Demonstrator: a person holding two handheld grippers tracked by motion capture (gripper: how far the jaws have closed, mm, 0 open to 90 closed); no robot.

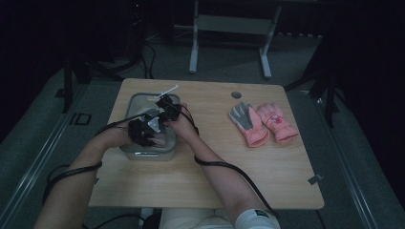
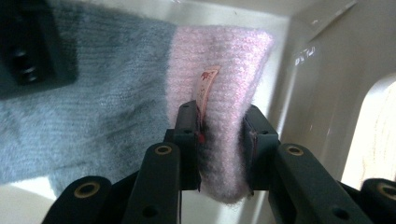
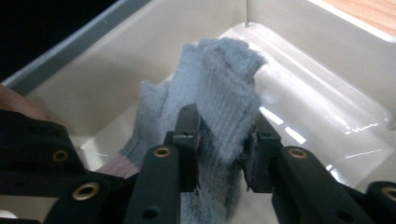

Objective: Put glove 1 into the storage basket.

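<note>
A knitted glove, grey [image 2: 93, 107] with a pink cuff [image 2: 219, 60], hangs inside a clear plastic bin [image 1: 131, 102] at the table's left. My left gripper [image 2: 222, 140] is shut on the pink cuff beside a small label, near the bin's wall. My right gripper [image 3: 223, 149] pinches the grey finger end [image 3: 219, 79], and the fabric fills the gap between its pads. In the high view both grippers, left [image 1: 143, 136] and right [image 1: 165, 107], reach down into the bin close together. The glove's lower part is hidden behind the jaws.
Two pink and grey ski gloves [image 1: 248, 125] [image 1: 277, 121] lie side by side on the wooden table [image 1: 215, 171] to the right. A round cable hole [image 1: 236, 94] sits near the far edge. Cables trail from both grippers over the forearms.
</note>
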